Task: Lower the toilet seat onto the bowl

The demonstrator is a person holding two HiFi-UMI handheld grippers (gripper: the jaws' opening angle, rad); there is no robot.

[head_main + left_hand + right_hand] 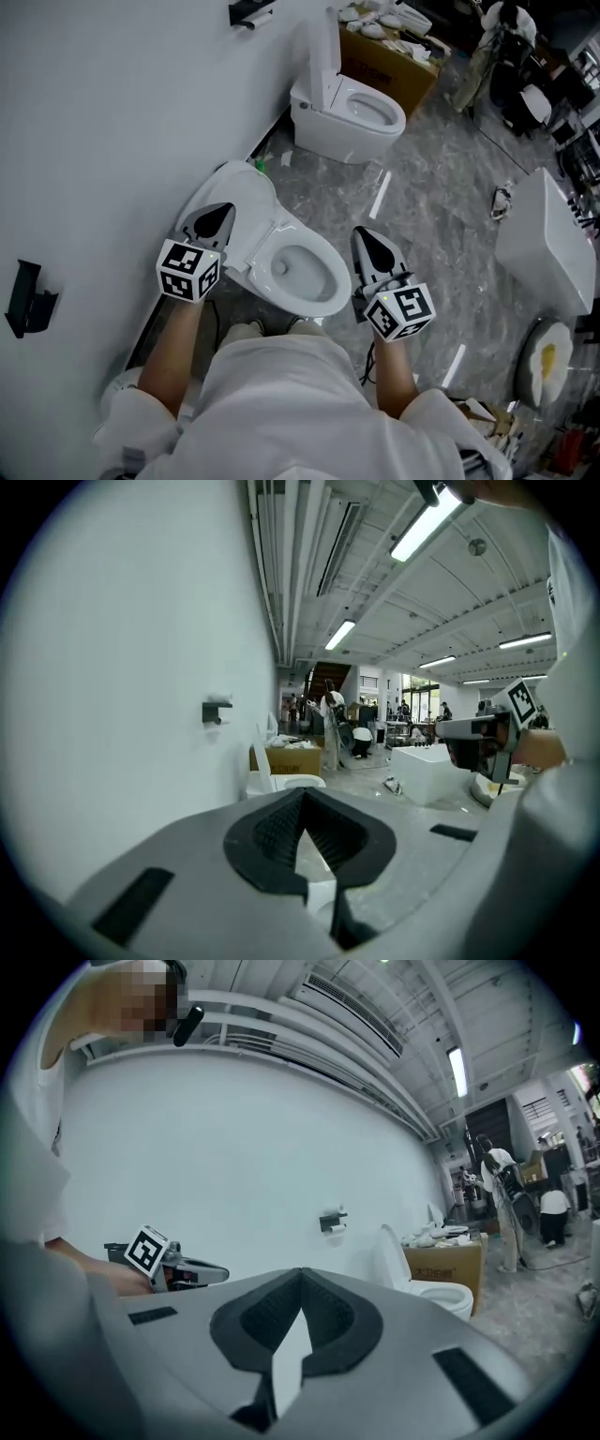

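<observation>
head view looks down on a white toilet standing on the grey marbled floor (412, 197), at the floor's edge along the white wall (94, 112). its bowl (314, 305) opens toward the person. behind the bowl a white panel, which i take for the toilet seat (248, 187), perhaps with the lid, stands tipped back toward the wall. whether a ring already lies on the rim i cannot tell.

the left hand-held gripper (217, 217) hangs just in front of that raised panel, near its lower part, with its jaws closed together on nothing. the right hand-held gripper (367, 242) hovers over the bowl's outer side, away from the wall, its jaws likewise pressed together and empty. both gripper views look out across the room, not down, and neither shows this toilet.

the seat lies ahead of and below the left hand-held gripper, toward the wall, so the left hand is plainly the nearer one. the toilet's long axis runs from the wall edge out across the floor. by my judgement the seat has to swing that way, down over the bowl, so the left jaws would need to reach its top edge first.
</observation>
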